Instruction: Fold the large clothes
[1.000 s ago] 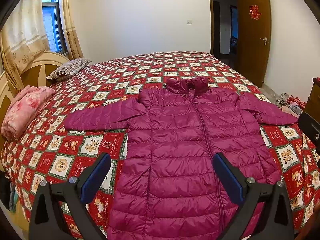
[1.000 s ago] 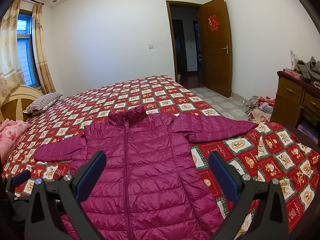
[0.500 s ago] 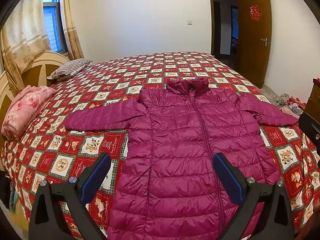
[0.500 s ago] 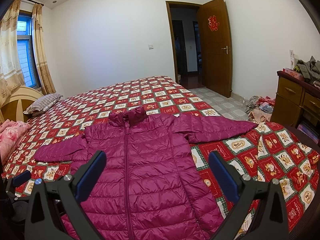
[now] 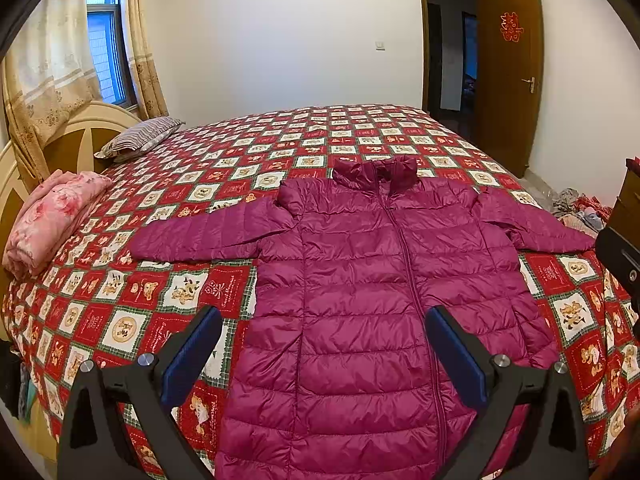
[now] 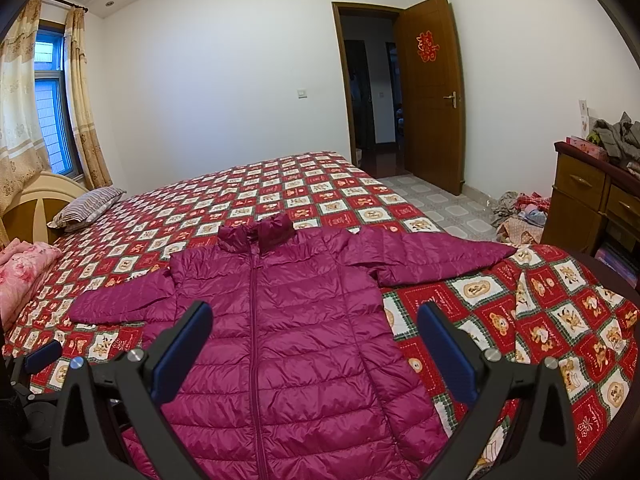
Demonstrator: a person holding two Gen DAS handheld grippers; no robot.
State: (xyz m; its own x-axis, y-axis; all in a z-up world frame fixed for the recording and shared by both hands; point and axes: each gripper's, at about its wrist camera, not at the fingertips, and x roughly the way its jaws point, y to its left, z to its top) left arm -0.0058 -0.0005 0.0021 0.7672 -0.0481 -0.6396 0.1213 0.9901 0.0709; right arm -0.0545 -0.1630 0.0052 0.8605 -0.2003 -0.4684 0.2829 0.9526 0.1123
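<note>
Bedroom quiet, door ajar, and the big bed (image 5: 120, 320) with its red checked quilt carries a magenta puffer jacket (image 5: 360, 300), laid flat, zipped, front up, hem at the near edge, both sleeves spread sideways, presumably so the folds start square. Left gripper (image 5: 322, 354) and right gripper (image 6: 314, 350) hover above the hem, each spread wide, holding nothing.

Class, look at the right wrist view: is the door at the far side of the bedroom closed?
No. The wooden door is swung wide open against the wall, leaving the dark doorway beside it exposed.
</note>
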